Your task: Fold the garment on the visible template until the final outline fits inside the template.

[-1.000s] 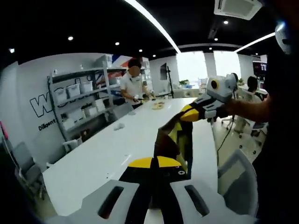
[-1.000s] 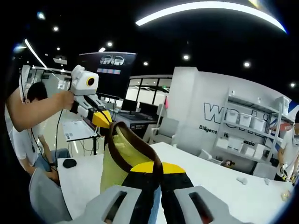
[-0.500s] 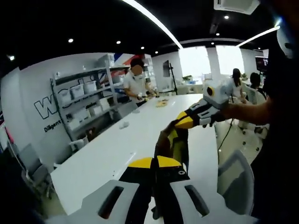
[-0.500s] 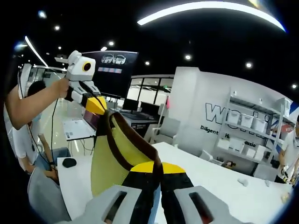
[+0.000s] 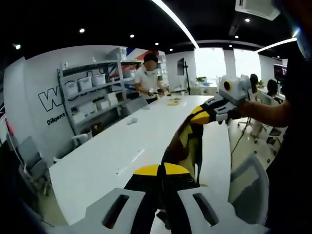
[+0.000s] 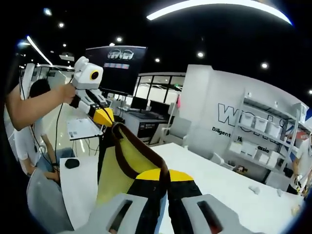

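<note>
A: Item 1?
B: Yellow-and-dark-brown fabric garment (image 5: 187,146), held up in the air above the long white tabletop (image 5: 122,151), stretched betw. the two tools. Not lying on the tabletop where visible; lower end hangs toward it. No template outline can be made out on the surface.

A: Item 2, left tool?
B: Left tool (image 5: 163,171), yellow-tipped black jaws on grey body, clenched on the near end of the garment. Seen again in right gripper view (image 6: 104,117), gripped by a person's hand (image 6: 68,92), pinching the far top corner of the cloth (image 6: 122,161).

A: Item 3, right tool?
B: Right tool (image 6: 165,176), same build, jaws closed on its end of the garment. In left gripper view it enters from the right (image 5: 200,114), held by a hand (image 5: 239,111), clamped on the upper end of the cloth, above the tabletop's right edge.

A: Surroundings, rel. to tabletop?
B: Grey metal shelving rack w/ white bins (image 5: 90,100) just beyond the tabletop's left side, against a white wall w/ dark lettering. Person in white shirt (image 5: 148,80) standing at the far end. Small light objects (image 5: 131,121) on the surface nr the far end, too small to ID. Grey chair back (image 5: 248,190) beside the near right edge. In right gripper view, dark wall screen (image 6: 114,68) beyond the tabletop's left side.
</note>
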{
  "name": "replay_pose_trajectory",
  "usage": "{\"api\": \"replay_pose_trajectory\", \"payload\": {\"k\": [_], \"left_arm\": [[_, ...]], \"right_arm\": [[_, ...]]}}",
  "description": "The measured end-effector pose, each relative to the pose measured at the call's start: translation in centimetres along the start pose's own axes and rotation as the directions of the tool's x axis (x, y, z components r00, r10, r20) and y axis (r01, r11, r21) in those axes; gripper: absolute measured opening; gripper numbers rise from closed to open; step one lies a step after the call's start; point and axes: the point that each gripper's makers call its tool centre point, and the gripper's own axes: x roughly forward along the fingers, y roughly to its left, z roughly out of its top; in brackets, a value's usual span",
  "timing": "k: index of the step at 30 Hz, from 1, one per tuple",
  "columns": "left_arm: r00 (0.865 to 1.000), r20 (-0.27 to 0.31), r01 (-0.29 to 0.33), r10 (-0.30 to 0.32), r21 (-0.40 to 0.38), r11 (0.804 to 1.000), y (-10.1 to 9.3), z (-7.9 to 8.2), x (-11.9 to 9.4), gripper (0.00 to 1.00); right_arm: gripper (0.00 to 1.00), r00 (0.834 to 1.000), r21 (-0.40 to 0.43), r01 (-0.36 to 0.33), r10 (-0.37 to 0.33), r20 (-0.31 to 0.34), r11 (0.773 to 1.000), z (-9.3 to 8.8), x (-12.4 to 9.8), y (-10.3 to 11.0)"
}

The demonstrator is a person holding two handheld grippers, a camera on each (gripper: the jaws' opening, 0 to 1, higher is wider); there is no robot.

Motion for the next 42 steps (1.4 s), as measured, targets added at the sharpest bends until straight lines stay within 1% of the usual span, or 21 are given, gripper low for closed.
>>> {"api": "replay_pose_trajectory", "payload": {"k": [5,7,13,19,23,28,29,30,31,32,33,34,35,37,41,42], "left_arm": [[1.0,0.003,0.002,-0.002,0.002,1.0,0.2,-0.8,0.6,0.09],[1.0,-0.004,0.008,-0.008,-0.001,1.0,0.2,-1.3,0.9,0.09],[1.0,-0.014,0.005,-0.005,-0.002,1.0,0.5,-2.5,1.6,0.09],[1.0,-0.011,-0.001,0.001,0.004,1.0,0.9,-2.9,1.9,0.09],[1.0,-0.01,-0.015,0.015,0.017,1.0,1.4,-3.5,2.4,0.09],[0.999,-0.023,-0.035,0.035,0.006,0.999,2.5,-4.7,3.2,0.08],[0.997,-0.043,-0.065,0.066,0.012,0.998,3.4,-5.3,3.1,0.08],[0.996,-0.051,-0.077,0.077,0.007,0.997,3.8,-5.6,3.1,0.08],[0.997,-0.043,-0.062,0.062,-0.013,0.998,3.9,-5.7,3.3,0.08],[0.999,-0.008,-0.033,0.033,-0.037,0.999,3.5,-5.3,3.6,0.08],[1.0,0.027,-0.001,0.003,-0.064,0.998,3.2,-4.9,4.0,0.08],[1.0,0.019,-0.006,0.007,-0.073,0.997,3.4,-5.1,4.2,0.08],[1.0,0.001,-0.018,0.018,-0.057,0.998,3.6,-5.5,4.7,0.08],[0.999,-0.025,-0.021,0.019,-0.047,0.999,3.6,-6.1,5.1,0.08],[0.999,-0.034,-0.001,0.0,-0.024,1.0,3.0,-6.9,5.6,0.08],[0.999,-0.048,0.007,-0.006,0.01,1.0,2.9,-7.4,5.8,0.08]], "right_arm": [[0.0,1.0,-0.009,-0.014,0.014,-0.021,1.0,-0.7,0.5,-0.1],[0.0,0.999,-0.007,-0.015,0.015,-0.032,1.0,-1.2,0.7,-0.2],[0.0,0.999,-0.003,-0.022,0.022,-0.047,1.0,-1.9,1.1,-0.2],[0.0,0.998,-0.004,-0.029,0.029,-0.059,1.0,-2.3,1.5,-0.4],[0.0,0.997,-0.013,-0.034,0.033,-0.075,0.999,-3.1,2.1,-0.7],[0.0,0.994,-0.024,-0.035,0.032,-0.101,0.999,-4.2,2.8,-1.4],[0.0,0.991,-0.044,-0.009,0.004,-0.13,0.999,-4.9,2.8,-2.1],[0.0,0.991,-0.039,-0.009,0.004,-0.133,0.999,-5.1,2.8,-2.3],[0.0,0.994,0.035,-0.041,0.045,-0.105,0.999,-4.9,3.0,-1.9],[0.0,0.994,0.076,-0.071,0.076,-0.074,0.995,-4.6,3.2,-1.5],[0.0,0.993,0.046,-0.089,0.093,-0.071,0.995,-4.7,3.6,-1.3],[0.0,0.993,0.031,-0.08,0.083,-0.087,0.996,-5.2,3.9,-1.4],[0.0,0.99,0.024,-0.083,0.086,-0.113,0.996,-5.8,4.5,-1.3],[0.0,0.99,0.023,-0.085,0.087,-0.111,0.996,-5.8,5.0,-1.2],[0.0,0.991,0.003,-0.085,0.085,-0.104,0.996,-5.3,5.1,-1.3],[0.0,0.991,0.003,-0.088,0.088,-0.105,0.996,-5.3,5.1,-1.3]]}}
